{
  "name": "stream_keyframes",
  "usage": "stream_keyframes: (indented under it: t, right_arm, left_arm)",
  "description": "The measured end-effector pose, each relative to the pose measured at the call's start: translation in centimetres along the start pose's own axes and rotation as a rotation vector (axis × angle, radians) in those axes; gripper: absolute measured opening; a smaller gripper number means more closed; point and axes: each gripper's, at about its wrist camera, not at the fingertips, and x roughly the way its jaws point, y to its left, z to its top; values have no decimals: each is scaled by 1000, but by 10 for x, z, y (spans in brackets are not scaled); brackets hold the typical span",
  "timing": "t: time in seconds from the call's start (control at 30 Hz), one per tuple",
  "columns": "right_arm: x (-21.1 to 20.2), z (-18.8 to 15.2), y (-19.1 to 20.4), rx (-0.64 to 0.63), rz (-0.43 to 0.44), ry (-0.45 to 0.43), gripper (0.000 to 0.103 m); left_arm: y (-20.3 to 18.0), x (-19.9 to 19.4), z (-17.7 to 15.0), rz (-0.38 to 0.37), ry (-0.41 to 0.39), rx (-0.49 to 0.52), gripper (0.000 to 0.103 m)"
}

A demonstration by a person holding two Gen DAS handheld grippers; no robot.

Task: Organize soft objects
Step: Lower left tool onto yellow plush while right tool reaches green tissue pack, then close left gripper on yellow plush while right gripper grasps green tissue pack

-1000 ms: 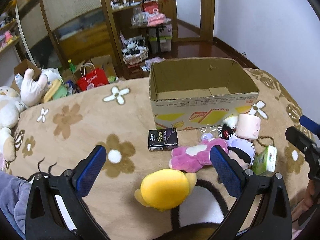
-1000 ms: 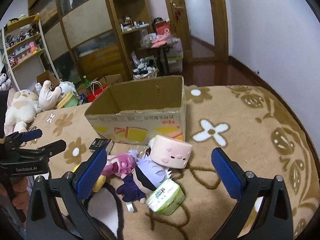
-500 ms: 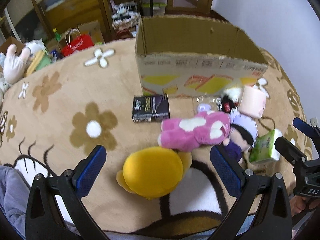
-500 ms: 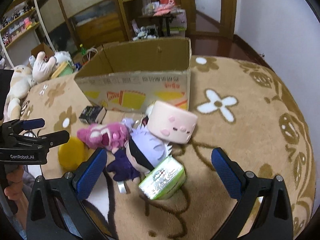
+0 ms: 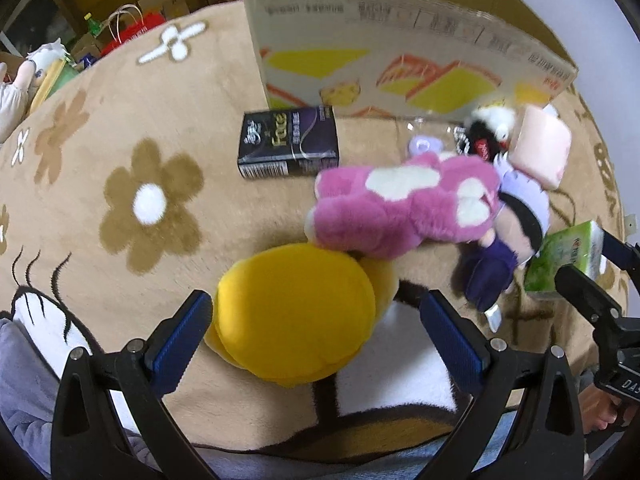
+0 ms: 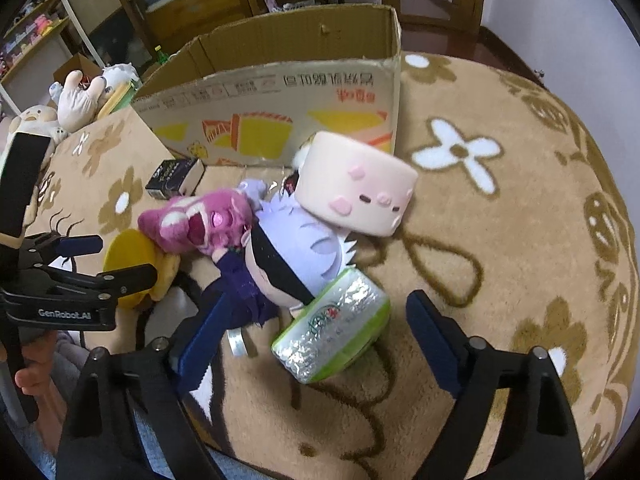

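A round yellow plush [image 5: 296,312] lies on the flowered blanket between the fingers of my left gripper [image 5: 316,300], which is open and points steeply down. Behind it lie a pink plush [image 5: 404,208], a blindfolded lavender-haired doll [image 6: 288,256] and a pale pink block cushion [image 6: 356,188]. My right gripper [image 6: 320,308] straddles a green tissue pack [image 6: 332,332]. Its jaws are closing, with gaps still showing between the pads and the pack. An open-topped cardboard box [image 6: 280,92] stands just beyond the pile.
A black tissue box [image 5: 288,144] lies in front of the carton's left corner. A red bag [image 5: 132,32] and more plush toys [image 6: 76,96] sit past the blanket's far left edge. The person's grey trouser leg [image 5: 20,380] is at the bottom left.
Both grippers have sunk and tipped downward toward the pile. The yellow plush now sits between the left fingers. The right jaws have narrowed slightly around the green pack.
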Motion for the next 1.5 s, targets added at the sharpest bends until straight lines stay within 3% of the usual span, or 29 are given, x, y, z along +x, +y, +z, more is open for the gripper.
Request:
stream_keyframes:
  t: [0.23,0.33,0.47,0.83,1.07,1.23,1.5]
  right_arm:
    - [-2,-3,-4,20,-8,14,88]
    - [-4,-4,-8,37,-12,13,79]
    - [-3,-6,-11,49,-12,26,57]
    - [-3,-7,-4,17,-56,5,52]
    - [-23,-9,-9,44,-64,-76,50]
    - [-43,-11,-5,33,-48,-158,50]
    - [-73,-10,7,-18,-46,-337,50]
  left_arm:
    - [3,13,3,0,32,-19,102]
    - [0,15,4,1,29,-17,101]
    - [-4,19,4,45,24,7,93]
    - [3,18,0,64,-7,11,75]
    - [7,1,-7,48,-38,-4,72]
    - [7,-22,-15,37,-113,-9,72]
    - [-2,-74,-28,31,-328,20,73]
